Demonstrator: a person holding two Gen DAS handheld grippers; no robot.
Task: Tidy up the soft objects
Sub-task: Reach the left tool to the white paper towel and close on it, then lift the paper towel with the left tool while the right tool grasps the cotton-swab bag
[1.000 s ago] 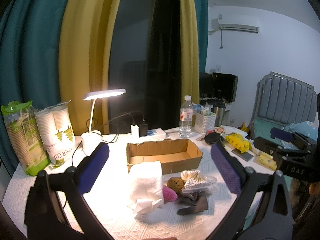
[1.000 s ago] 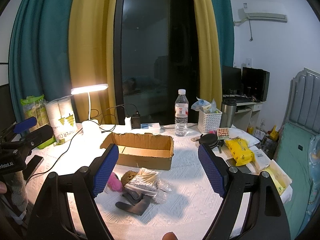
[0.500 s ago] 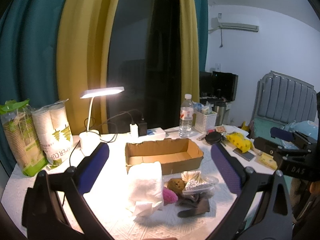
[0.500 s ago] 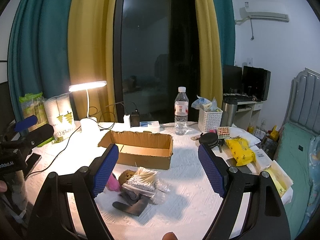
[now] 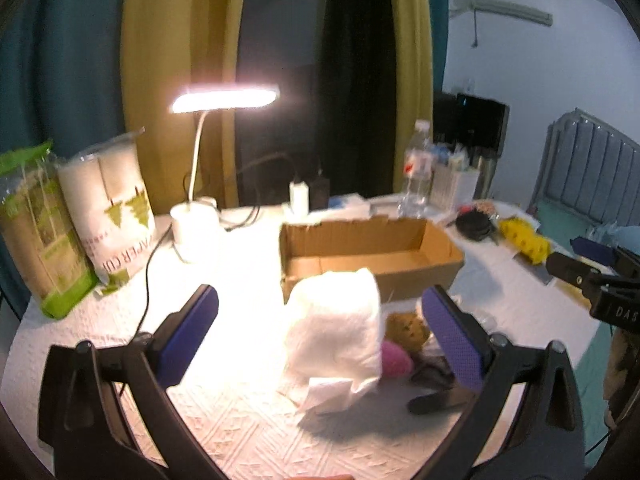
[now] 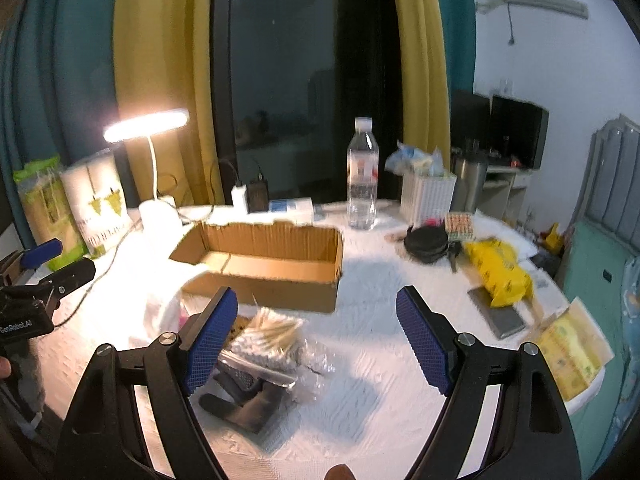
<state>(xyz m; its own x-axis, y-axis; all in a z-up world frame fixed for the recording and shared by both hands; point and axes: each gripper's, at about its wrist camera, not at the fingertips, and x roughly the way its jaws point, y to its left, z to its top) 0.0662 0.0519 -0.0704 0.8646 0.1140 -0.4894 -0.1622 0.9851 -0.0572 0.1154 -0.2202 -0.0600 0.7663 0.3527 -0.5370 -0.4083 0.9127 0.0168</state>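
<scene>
Left wrist view shows the left hand-held gripper (image 5: 320, 336) with its blue pads spread wide apart, holding nothing, above the desk (image 5: 248, 428). Between the pads sits a white folded cloth (image 5: 334, 332), just in front of the open cardboard box (image 5: 372, 256), whose brown floor shows bare. Tucked against the cloth's right side are a pink soft toy (image 5: 394, 364) and a brown plush (image 5: 406, 326).

From the right wrist view, the right hand-held gripper (image 6: 316, 342) is likewise spread apart and holding nothing. A clear bag of cotton swabs (image 6: 268, 340) lies beside its left pad, resting on a dark grey sock (image 6: 244, 404). The cardboard box (image 6: 264, 264) stands just behind them. Farther back, a white basket (image 6: 426, 200) holds blue-white packets, beside a water bottle (image 6: 362, 176). Two sleeves of paper cups (image 5: 106, 208) stand at the left, near the lit lamp (image 5: 224, 98).
</scene>
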